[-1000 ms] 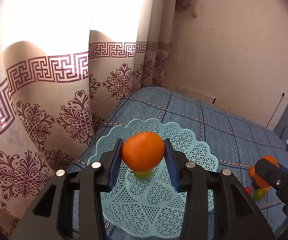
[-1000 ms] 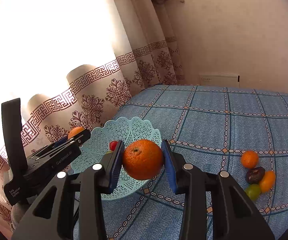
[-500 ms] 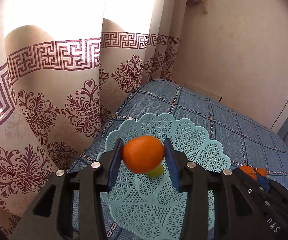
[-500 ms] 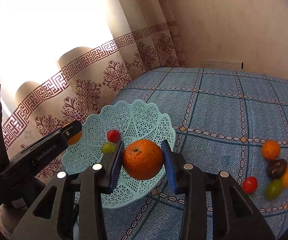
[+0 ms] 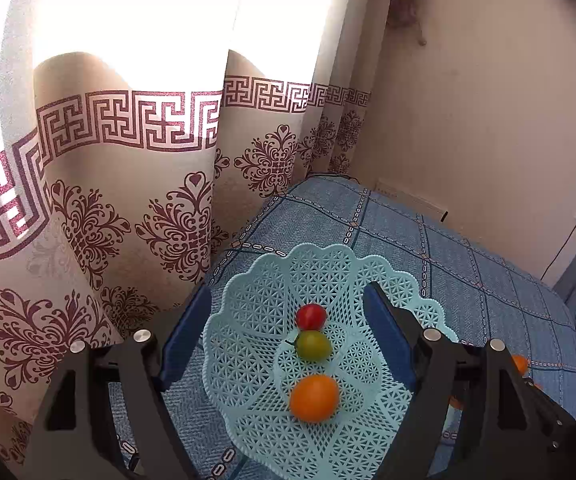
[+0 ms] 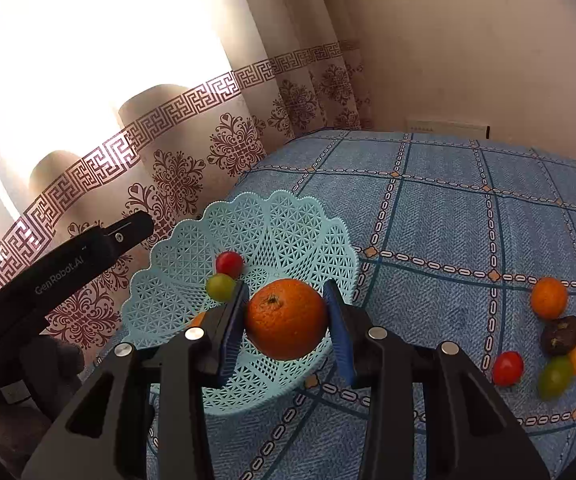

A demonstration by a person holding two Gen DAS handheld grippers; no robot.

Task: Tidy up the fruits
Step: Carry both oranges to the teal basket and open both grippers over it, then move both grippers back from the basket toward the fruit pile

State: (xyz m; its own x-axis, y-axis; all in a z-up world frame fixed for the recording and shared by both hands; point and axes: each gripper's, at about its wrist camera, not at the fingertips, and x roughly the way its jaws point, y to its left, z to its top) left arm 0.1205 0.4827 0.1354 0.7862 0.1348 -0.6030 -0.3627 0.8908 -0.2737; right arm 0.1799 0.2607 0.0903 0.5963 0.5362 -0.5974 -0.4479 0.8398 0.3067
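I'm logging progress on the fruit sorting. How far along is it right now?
Done: three small fruits lie in the basket: a red one, a green one and an orange one, below the open left gripper. In hand: the right gripper holds an orange over the basket. Left: five fruits on the blue cover.

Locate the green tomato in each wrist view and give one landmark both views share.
Left wrist: green tomato in the basket middle, just below the red tomato.
Right wrist: green tomato left of centre, beside the gripper's left finger.
Shared landmark: the red tomato touching it.
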